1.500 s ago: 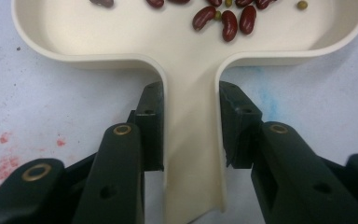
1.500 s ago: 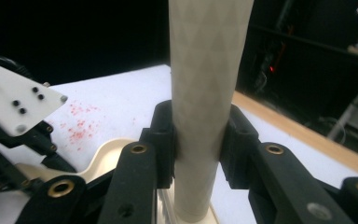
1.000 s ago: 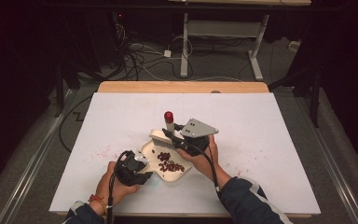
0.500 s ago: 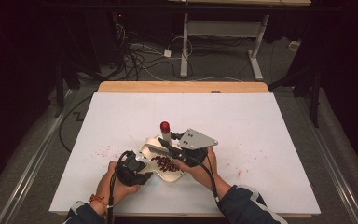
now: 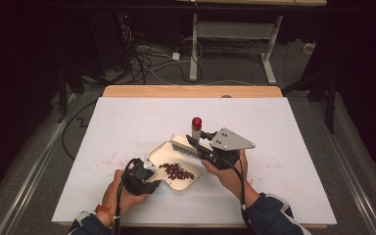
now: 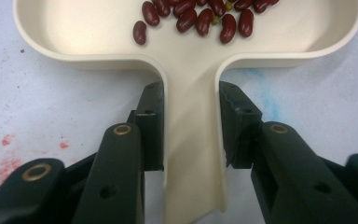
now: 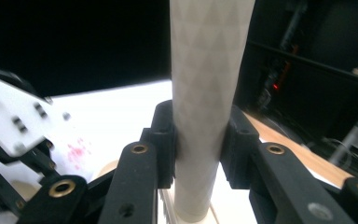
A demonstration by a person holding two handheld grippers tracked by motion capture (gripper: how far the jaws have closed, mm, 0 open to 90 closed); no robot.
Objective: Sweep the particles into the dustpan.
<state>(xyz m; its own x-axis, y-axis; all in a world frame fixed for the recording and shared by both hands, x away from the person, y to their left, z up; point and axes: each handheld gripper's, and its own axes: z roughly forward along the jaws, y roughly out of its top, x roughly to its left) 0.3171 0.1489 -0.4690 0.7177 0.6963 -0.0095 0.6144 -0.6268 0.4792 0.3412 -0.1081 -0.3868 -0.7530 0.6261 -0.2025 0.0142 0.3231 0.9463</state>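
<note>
Red beans [image 5: 177, 171] sit heaped in our cream dustpan [image 5: 162, 153] mid-tabletop [image 5: 293, 137]; the left gripper [image 5: 147, 172] has its jaws clamped on the handle to steady it, while the right gripper [image 5: 196, 142] grips the brush [image 5: 185, 147] upright, bristles poised over the pan's far rim.

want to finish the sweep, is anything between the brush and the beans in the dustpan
Nothing visible blocks it. The right gripper holds the brush by its handle at the far rim of the dustpan; only bare pan floor lies between the bristles and the beans. The left gripper clamps the pan's handle on the near side.
</note>
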